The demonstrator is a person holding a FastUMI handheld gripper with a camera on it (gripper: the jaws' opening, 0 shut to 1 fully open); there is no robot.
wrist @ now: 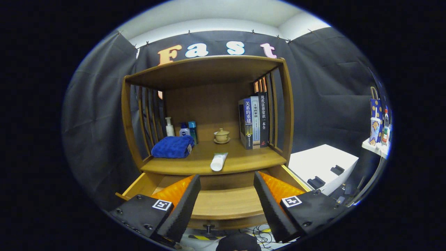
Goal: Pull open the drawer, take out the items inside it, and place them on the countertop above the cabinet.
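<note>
The gripper (226, 195) fills the bottom of the frame, its two fingers (181, 209) spread wide with nothing between them but open air. Just beyond and below them lies the drawer (226, 204), pulled out from the wooden cabinet (205, 104) — its floor shows bare wood in the gap between the fingers, and its small knob (208, 228) sits at the lower centre, under the front panel.

Above the drawer, in the middle of the frame, runs the countertop (244, 158). A white tube (218, 161) lies on it near the front edge, its length pointing back into the cabinet. At centre left a folded blue towel (173, 146) rests on the same surface, with three bottles (181, 128) standing behind it against the slatted side. Further back, at the centre, a small lidded cup (222, 135) sits on a saucer, and to its right a row of books (255, 120) stands upright (spines facing out).

In the lower right of the frame, beside the cabinet, is a white box (324, 164) — well apart from the tube.
</note>
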